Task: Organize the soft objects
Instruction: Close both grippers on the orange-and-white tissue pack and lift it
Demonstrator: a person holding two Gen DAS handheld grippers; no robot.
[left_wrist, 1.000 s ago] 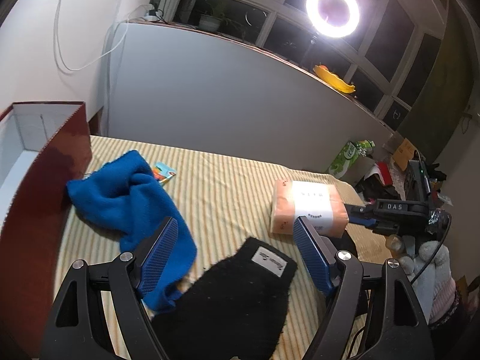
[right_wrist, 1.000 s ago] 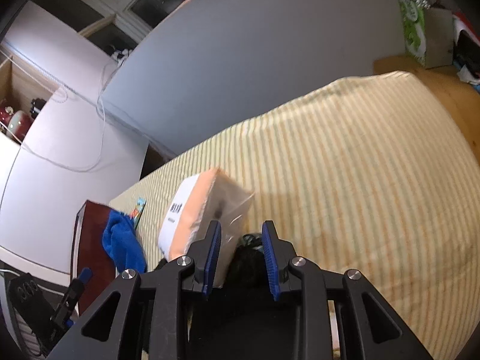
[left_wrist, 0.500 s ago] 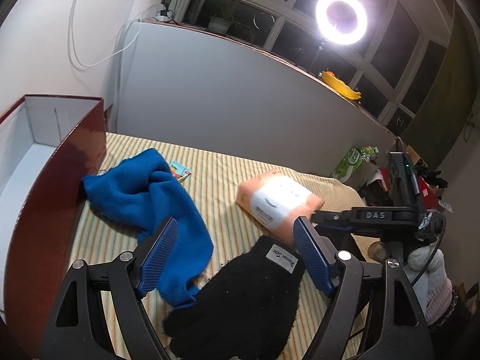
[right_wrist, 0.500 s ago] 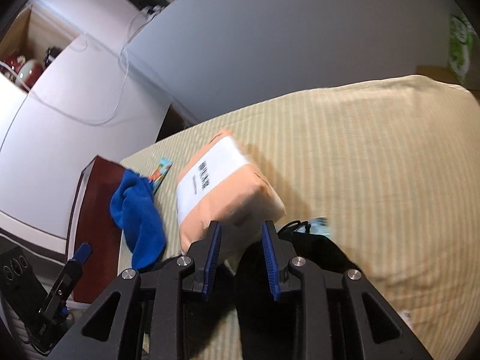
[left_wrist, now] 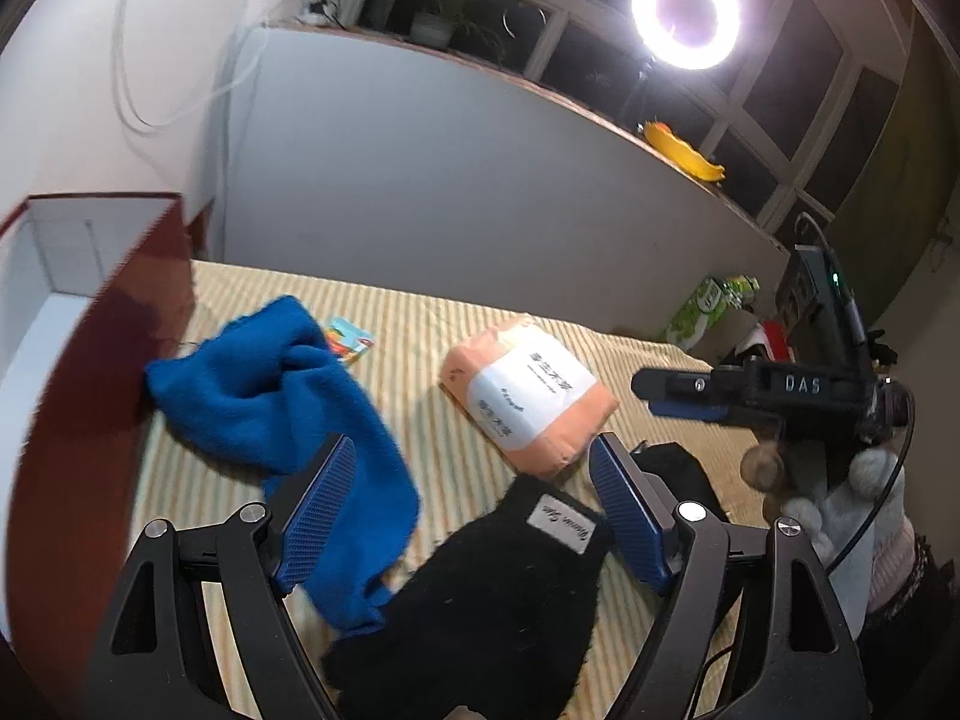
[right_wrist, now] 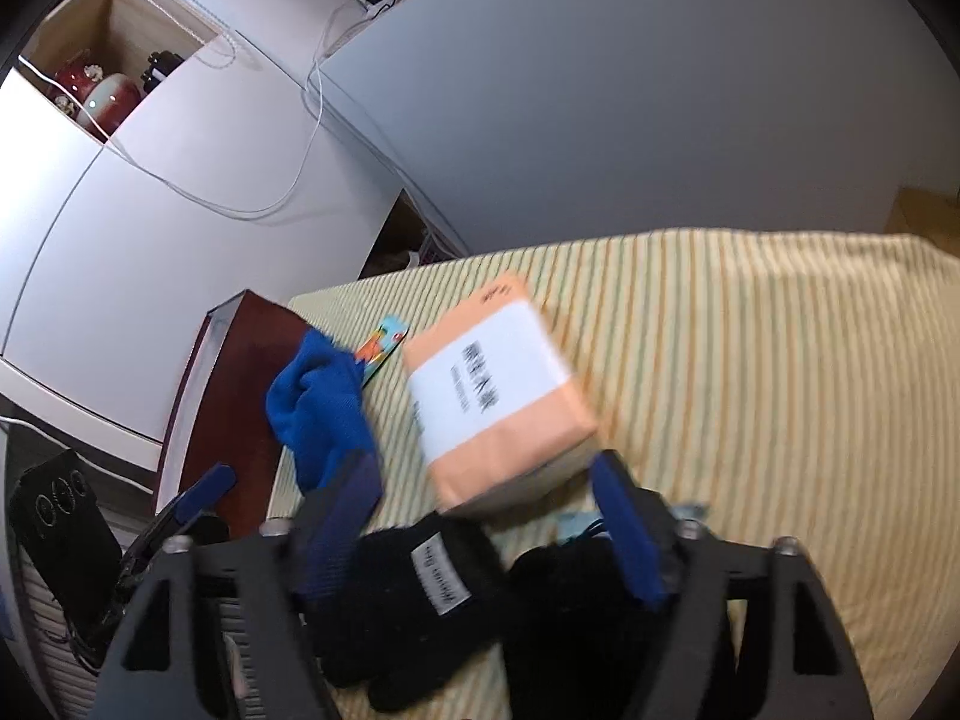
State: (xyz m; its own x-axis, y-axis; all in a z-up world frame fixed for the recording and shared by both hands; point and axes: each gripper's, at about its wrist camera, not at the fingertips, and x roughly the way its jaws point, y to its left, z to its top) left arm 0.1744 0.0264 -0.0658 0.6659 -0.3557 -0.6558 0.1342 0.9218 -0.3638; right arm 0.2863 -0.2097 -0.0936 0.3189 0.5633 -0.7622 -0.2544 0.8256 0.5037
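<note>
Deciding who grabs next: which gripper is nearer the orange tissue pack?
Right. The right gripper is open just short of the orange tissue pack; the left gripper sits farther back, over the black glove.

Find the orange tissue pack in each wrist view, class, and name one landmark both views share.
Left wrist: tissue pack right of centre, on the striped cloth, above the black glove.
Right wrist: tissue pack at centre, just above the glove.
Shared landmark: blue towel, left of the pack.
</note>
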